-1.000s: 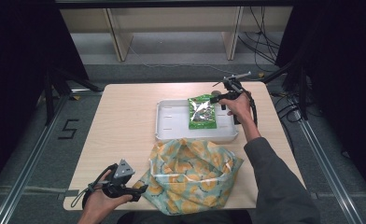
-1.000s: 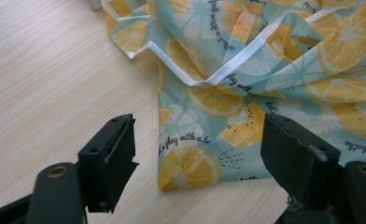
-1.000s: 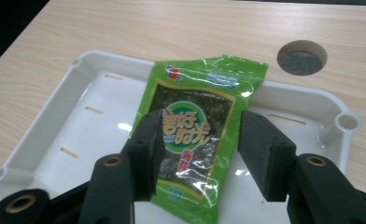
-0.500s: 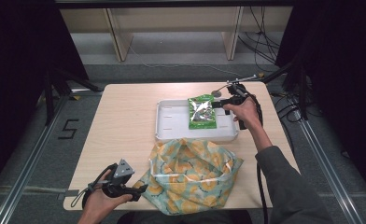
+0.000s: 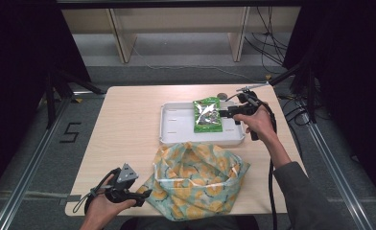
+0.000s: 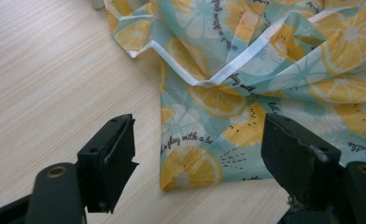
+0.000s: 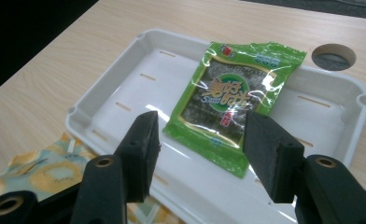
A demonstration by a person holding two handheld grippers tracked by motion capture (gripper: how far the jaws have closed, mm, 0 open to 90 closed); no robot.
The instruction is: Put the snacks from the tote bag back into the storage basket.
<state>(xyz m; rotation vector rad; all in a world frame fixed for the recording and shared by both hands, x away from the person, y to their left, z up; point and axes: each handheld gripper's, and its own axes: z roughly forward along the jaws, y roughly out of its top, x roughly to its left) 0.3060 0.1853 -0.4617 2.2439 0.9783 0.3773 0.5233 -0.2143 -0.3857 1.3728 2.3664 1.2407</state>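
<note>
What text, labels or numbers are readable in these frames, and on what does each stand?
"play with a b...": script on the lemon-print bag, cut off at a fold; its other script lines are too partial to read.
"5": mark on the floor left of the table.
Green snack packet: its lettering is too blurred to read.

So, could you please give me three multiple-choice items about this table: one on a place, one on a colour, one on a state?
1. Where does the green snack packet lie?
A. in the white tray
B. on the fruit-print bag
C. on the floor
2. What colour are the fruit slices printed on the bag?
A. purple
B. yellow-orange
C. black
3. How is the right claw?
A. shut on the packet
B. shut on the tray
C. open, nothing gripped

Key: 1 A, the packet rests inside the tray; 2 B, the left gripper view shows the slices; 3 C, its jaws stand apart in front of the packet.
</note>
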